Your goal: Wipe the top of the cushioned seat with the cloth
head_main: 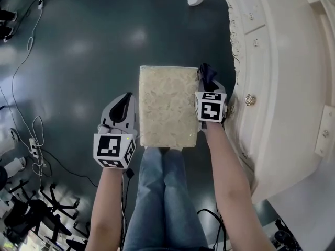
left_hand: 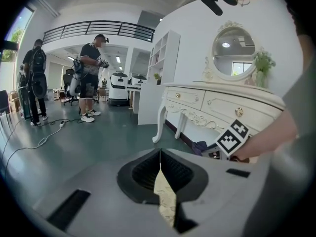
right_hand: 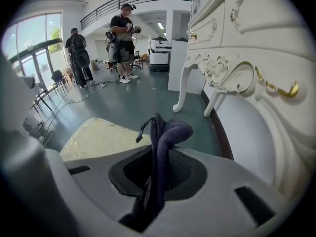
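Cushioned seat [head_main: 167, 106] stands on the dark green floor [head_main: 78, 46], just in front of the wearer's jeans-clad knees [head_main: 165, 192] and beside the white dressing table [head_main: 282, 88]. Its pale, patterned top is a rectangle whose long axis runs straight away from the person, with one short end at the knees.

The right hand-held gripper [head_main: 208, 88] sits at the seat's right edge, clenched on the dark purple cloth [head_main: 207, 75]. From above only a tuft of the cloth pokes out past the marker cube. The right gripper view shows it pinched upright between the jaws, bunched and folded over at the top, with the seat's top low on the left.

The left hand-held gripper [head_main: 125, 101] is at the seat's left edge. Its own view shows the jaws closed tip to tip, with a cream patterned sliver in the slit lower down, probably the seat seen through it. That view also takes in a round mirror [left_hand: 236, 51] on the dressing table and people [left_hand: 91, 78] standing far down the hall.
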A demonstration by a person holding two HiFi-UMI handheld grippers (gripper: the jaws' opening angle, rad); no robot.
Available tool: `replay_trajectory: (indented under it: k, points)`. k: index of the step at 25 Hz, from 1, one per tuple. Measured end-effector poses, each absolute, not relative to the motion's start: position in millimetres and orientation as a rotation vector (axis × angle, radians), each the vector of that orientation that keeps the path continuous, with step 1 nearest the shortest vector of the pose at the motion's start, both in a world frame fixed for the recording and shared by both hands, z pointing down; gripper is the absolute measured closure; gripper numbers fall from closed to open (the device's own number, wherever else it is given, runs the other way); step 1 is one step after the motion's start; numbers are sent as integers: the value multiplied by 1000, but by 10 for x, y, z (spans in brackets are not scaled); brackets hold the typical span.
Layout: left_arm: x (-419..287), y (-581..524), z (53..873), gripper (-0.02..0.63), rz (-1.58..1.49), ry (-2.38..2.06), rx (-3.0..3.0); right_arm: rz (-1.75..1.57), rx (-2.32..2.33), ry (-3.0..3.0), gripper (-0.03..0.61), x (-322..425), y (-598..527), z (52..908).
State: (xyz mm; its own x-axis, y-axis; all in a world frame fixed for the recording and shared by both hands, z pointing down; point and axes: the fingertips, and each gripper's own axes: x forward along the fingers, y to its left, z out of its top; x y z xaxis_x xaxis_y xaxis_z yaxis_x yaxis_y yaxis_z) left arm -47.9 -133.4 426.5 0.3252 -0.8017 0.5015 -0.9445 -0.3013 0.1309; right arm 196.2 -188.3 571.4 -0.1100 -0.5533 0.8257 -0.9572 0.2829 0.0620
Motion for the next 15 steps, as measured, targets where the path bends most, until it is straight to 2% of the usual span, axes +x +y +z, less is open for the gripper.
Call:
replay_trajectory:
  k: [15]
  points:
    - [-539,-1296,4368,609,512,-1547,2182,766,1263,-1782,539,1880,-1990,6044]
